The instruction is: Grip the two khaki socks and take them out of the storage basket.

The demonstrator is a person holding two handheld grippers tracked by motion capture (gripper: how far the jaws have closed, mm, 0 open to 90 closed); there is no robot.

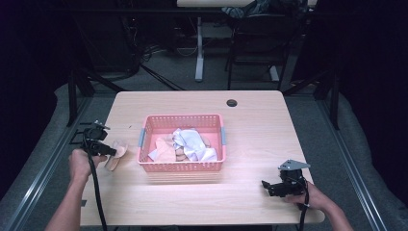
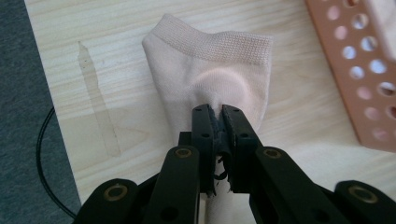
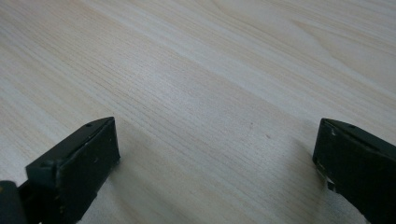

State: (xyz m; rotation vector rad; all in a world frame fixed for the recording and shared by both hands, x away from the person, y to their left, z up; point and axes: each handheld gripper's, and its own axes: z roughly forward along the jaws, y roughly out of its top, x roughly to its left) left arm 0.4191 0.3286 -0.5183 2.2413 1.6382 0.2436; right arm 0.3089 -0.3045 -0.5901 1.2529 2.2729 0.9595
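Note:
A peach ankle sock (image 2: 210, 65) lies on the wooden table left of the pink basket (image 1: 146, 126), also seen as the sock (image 1: 117, 155) in the high view. My left gripper (image 2: 216, 112) is shut on the sock, pinching the fabric near its heel; the same gripper (image 1: 109, 151) sits at the table's left edge. The basket wall (image 2: 359, 70) is close on the right. Inside the basket lie a white cloth (image 1: 192, 144) and more peach socks (image 1: 166, 150). My right gripper (image 3: 215, 154) stands open low over bare table, and is the gripper (image 1: 267, 185) at the front right.
A round cable hole (image 1: 232, 103) sits at the table's back. A strip of clear tape (image 2: 98, 100) is stuck to the wood left of the sock. The table's left edge and grey floor (image 2: 23, 116) are close by. Chairs and desk legs stand behind.

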